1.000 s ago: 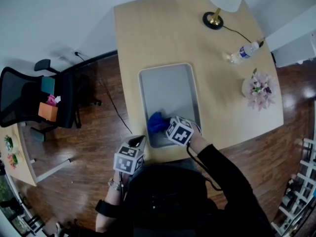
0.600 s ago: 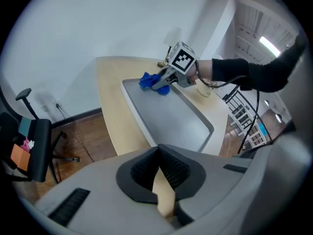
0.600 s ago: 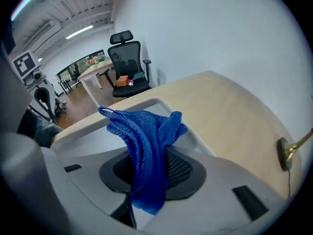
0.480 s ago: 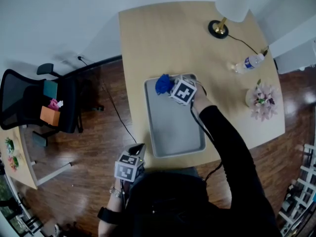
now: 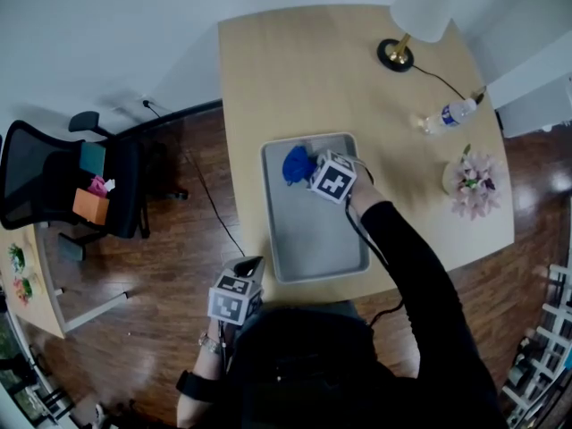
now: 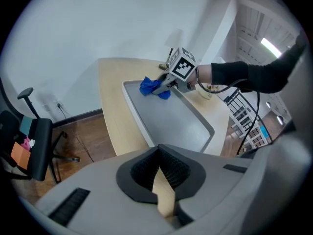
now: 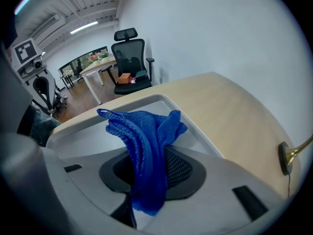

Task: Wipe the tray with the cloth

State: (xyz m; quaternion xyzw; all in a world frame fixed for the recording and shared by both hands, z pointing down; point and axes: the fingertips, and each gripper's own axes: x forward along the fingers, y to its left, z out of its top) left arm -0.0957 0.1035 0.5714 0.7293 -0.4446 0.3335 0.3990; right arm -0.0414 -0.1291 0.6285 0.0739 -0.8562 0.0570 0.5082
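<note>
While the person leans over the near edge of the worktop (image 5: 286, 70), the left gripper (image 5: 249, 265) hangs closest to them, just off that edge and above the wooden floor (image 5: 179, 266), angled downward. Its fingers (image 6: 171, 168) are clenched tip to tip with nothing between them.

Just past it lies the grey tray (image 5: 313, 235), set lengthwise on the worktop with its near end close to the edge; most of its surface is bare.

Farther along, the person's dark-sleeved right arm (image 5: 407, 257) stretches over the tray's right side, carrying the right gripper (image 5: 307, 170) to the tray's far end. Its fingers (image 7: 182, 169) are grasping the blue cloth (image 5: 296, 163), which bunches out ahead of them and sits low over the tray's far-left corner; one fold hangs back through the grip toward the camera in the right gripper view.

Beyond the tray, well apart to the right, a pot of pale flowers (image 5: 470, 175) stands near the worktop's right edge. Farther back a plastic water bottle (image 5: 446, 114) lies on its side. At the far end stands a lamp (image 5: 396, 53) with a black base.

Off to the left, on the floor, a black office chair (image 5: 40, 186) holds an orange box (image 5: 89, 206).
</note>
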